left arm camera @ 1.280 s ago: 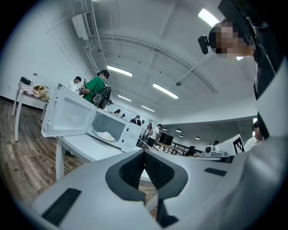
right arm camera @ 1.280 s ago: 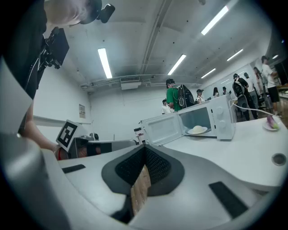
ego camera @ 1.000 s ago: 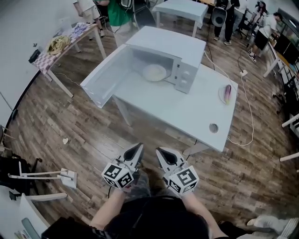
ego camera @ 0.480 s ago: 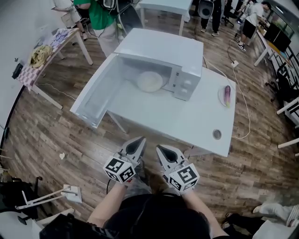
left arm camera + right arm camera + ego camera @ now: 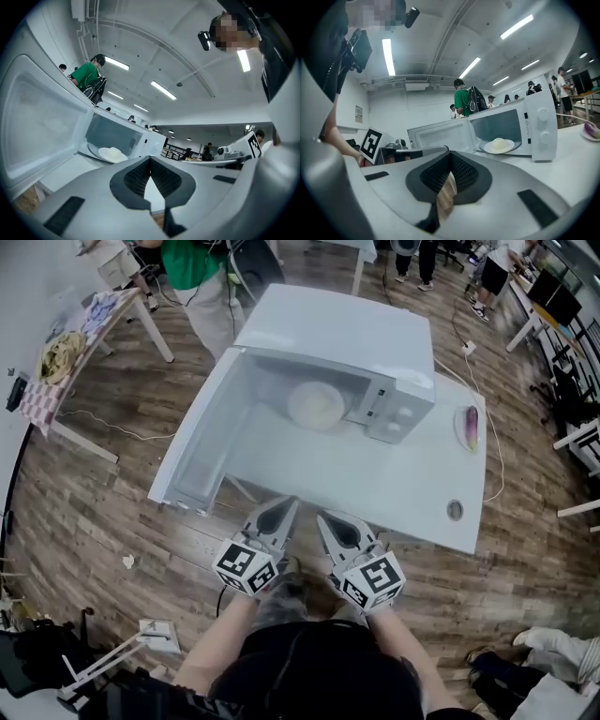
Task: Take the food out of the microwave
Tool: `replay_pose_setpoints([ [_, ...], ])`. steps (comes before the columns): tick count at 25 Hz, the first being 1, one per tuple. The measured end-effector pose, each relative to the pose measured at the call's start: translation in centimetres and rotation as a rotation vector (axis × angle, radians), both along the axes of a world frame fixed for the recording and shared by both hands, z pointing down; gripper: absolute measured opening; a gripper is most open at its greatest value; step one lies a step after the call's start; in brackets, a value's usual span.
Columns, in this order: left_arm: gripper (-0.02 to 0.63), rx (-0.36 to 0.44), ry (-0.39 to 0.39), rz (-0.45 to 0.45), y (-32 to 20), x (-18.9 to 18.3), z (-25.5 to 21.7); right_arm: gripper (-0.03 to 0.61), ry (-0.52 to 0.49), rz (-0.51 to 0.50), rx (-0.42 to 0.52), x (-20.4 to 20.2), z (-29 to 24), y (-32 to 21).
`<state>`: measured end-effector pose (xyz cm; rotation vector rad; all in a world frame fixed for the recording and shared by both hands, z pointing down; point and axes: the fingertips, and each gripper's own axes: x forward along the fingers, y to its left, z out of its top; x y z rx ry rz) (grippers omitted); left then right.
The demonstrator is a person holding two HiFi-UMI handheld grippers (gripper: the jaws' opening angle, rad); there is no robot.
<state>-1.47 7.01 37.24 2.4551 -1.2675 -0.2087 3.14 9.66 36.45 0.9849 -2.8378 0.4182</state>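
Note:
A white microwave (image 5: 337, 338) stands on a white table (image 5: 375, 484), its door (image 5: 202, 442) swung open to the left. Inside sits a white plate with a pale mound of food (image 5: 316, 404), which also shows as the plate of food (image 5: 111, 153) in the left gripper view and the plate of food (image 5: 499, 145) in the right gripper view. My left gripper (image 5: 281, 512) and right gripper (image 5: 333, 521) hover side by side just short of the table's near edge. Both point at the microwave. Left gripper (image 5: 150, 159) and right gripper (image 5: 450, 154) are shut with nothing between the jaws.
A purple eggplant on a small plate (image 5: 466, 425) lies at the table's right end, near a round hole (image 5: 455, 510). A person in a green shirt (image 5: 192, 263) stands behind the microwave. A side table with cloth (image 5: 66, 352) is at the left. A cable (image 5: 492, 456) trails over the floor.
The table and microwave have come closer in the head view. Both grippers have moved forward together to the table's near edge, still shut.

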Motion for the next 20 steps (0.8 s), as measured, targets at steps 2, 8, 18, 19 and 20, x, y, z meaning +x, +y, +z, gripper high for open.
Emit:
replay_pose_setpoints([
  [2,0.011,0.006,-0.006,0.012,-0.8,-0.7,0.1,0.017,-0.002,0.017,-0.002,-1.0,0.1,-0.8],
  [8,0.011,0.019,-0.013,0.054,-2.6,-2.4,0.3,0.017,0.002,0.052,0.009,-3.4,0.3,-2.7],
  [18,0.011,0.014,0.006,0.066,-4.2,-3.7,1.2,0.017,0.006,0.104,-0.025,-4.3,1.4,-4.0],
  [19,0.011,0.011,0.008,0.064,-4.3,-3.8,1.3,0.017,0.005,0.109,-0.028,-4.3,1.5,-4.2],
  [20,0.011,0.007,0.01,0.063,-4.5,-3.8,1.4,0.017,0.004,0.114,-0.029,-4.2,1.5,-4.4],
])
